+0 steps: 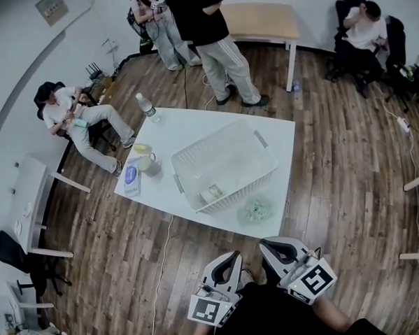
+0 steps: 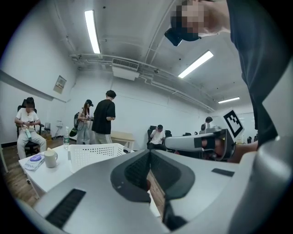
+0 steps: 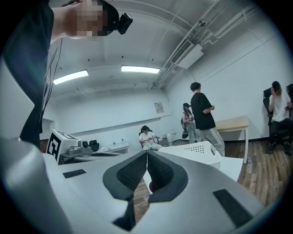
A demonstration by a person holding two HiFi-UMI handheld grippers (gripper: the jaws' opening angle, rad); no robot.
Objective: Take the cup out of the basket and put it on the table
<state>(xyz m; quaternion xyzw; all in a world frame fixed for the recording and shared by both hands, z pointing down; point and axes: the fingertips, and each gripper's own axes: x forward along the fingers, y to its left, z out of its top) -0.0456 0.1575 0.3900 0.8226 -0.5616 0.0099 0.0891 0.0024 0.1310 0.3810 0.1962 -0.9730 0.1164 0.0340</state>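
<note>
**A:** Are the jaws open?

**B:** No. The left gripper's (image 2: 149, 154) jaws are pressed together with nothing in them. The right gripper's (image 3: 146, 153) jaws are together too, and they hold nothing.

**A:** Where is the cup?

**B:** The cup (image 1: 212, 192) is down inside the basket (image 1: 239, 191), at its near end. It looks small and pale, and I cannot tell if it stands or lies.

**A:** What is the basket like?

**B:** It is white with lots of little holes. It sits in the middle of the white table (image 1: 193, 122), turned a bit.

**A:** What else is there?

**B:** A crumpled clear thing (image 1: 256, 210) lies just beside the basket, on the near side. A mug (image 1: 148, 164) stands to the left of the basket. A bottle (image 1: 145, 106) stands at the far left of the table.

**A:** And the grippers?

**B:** Both are on the near side of the table, apart from it. They are side by side and touch nothing.
</note>
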